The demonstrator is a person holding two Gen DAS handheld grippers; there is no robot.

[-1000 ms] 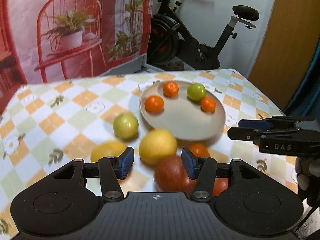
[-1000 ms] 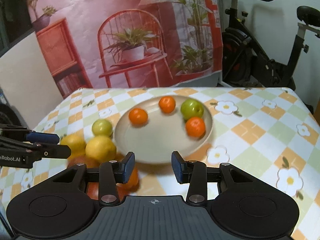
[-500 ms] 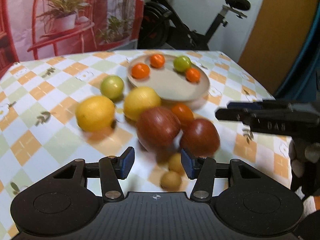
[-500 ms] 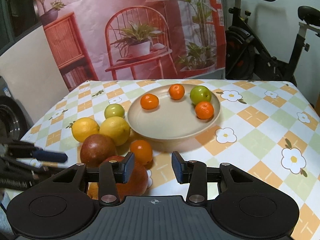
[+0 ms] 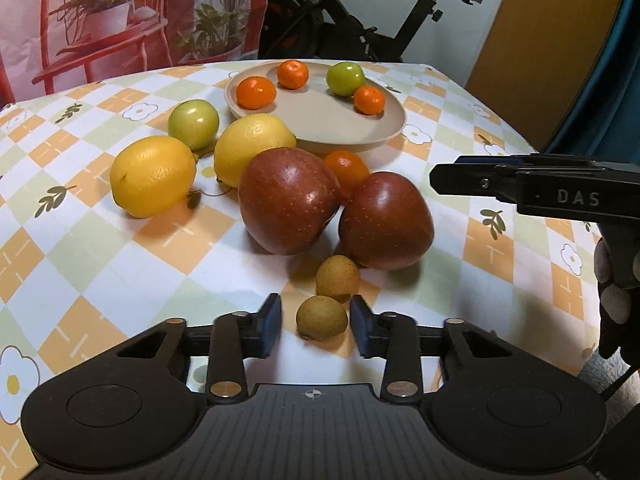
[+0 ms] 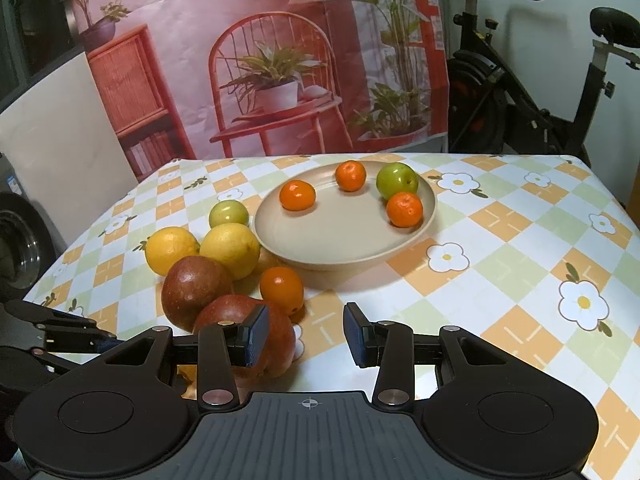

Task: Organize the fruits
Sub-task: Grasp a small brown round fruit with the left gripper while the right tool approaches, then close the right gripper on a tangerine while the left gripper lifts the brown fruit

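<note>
My left gripper (image 5: 316, 326) hangs low over the cloth, its jaws closing around a small brown fruit (image 5: 322, 316); a thin gap shows at the left pad. A second brown fruit (image 5: 338, 278) lies just beyond it. Behind these sit two red apples (image 5: 288, 200) (image 5: 386, 220), a tangerine (image 5: 346, 168), two lemons (image 5: 154, 176) (image 5: 252, 148) and a green fruit (image 5: 193, 123). The beige plate (image 5: 360, 142) holds three tangerines and a green fruit (image 5: 345, 79). My right gripper (image 6: 306, 334) is open over bare cloth, with a red apple (image 6: 276, 332) by its left finger.
The checked tablecloth (image 6: 520, 248) runs to the table's right edge. An exercise bike (image 6: 520, 112) and a printed backdrop (image 6: 260, 60) stand behind the table. The right gripper (image 5: 520, 184) shows side-on at the right of the left wrist view.
My left gripper has dropped and come in over the near fruits, and its jaws have narrowed around the small brown fruit. The right gripper shifted a little, then held still.
</note>
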